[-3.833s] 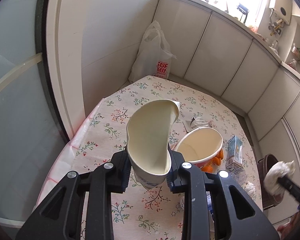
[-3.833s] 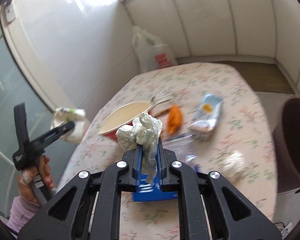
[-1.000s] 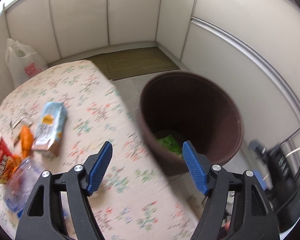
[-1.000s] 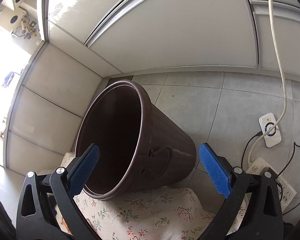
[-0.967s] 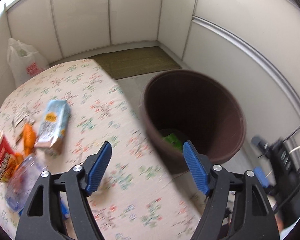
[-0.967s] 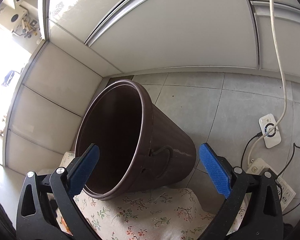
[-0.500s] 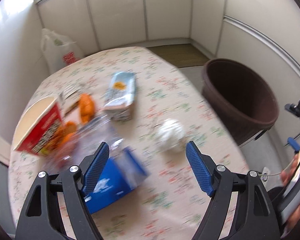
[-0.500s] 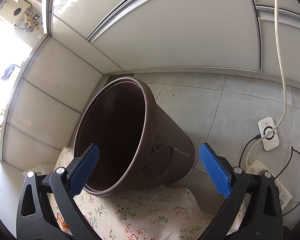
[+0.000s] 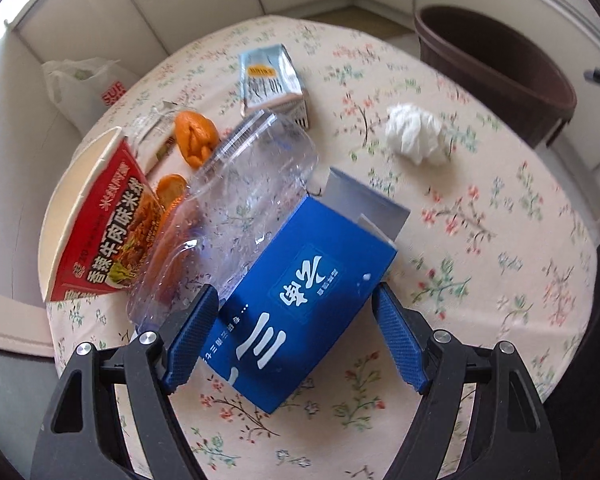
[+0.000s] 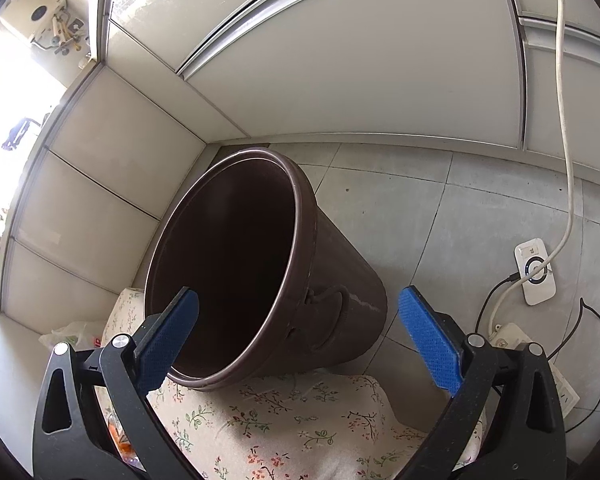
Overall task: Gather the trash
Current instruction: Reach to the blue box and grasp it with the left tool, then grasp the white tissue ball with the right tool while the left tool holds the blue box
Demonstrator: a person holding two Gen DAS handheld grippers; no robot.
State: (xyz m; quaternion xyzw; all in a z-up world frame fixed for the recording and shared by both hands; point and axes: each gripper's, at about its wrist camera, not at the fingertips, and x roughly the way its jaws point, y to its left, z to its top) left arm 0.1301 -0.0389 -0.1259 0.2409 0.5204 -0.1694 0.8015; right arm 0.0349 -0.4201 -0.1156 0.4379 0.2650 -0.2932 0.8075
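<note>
My left gripper [image 9: 296, 338] is open, its blue pads on either side of a blue carton [image 9: 300, 304] that lies on the floral table [image 9: 500, 240]. Next to the carton lie a clear plastic bottle [image 9: 236, 208], a red noodle cup [image 9: 108, 232], orange peels [image 9: 192, 136], a grey-blue milk carton [image 9: 270, 80] and a crumpled white tissue [image 9: 418, 134]. The brown trash bin [image 9: 496, 68] stands beyond the table's right edge. My right gripper [image 10: 300, 338] is open and empty, held over the table edge facing the bin [image 10: 260, 272].
A white plastic bag [image 9: 88, 88] sits on the floor behind the table. A power strip and white cable [image 10: 536, 272] lie on the tiled floor right of the bin. White wall panels surround the corner.
My left gripper let go of the paper cup, swung from the bin back over the table and came down around the blue carton. My right gripper released the tissue and stays facing the bin.
</note>
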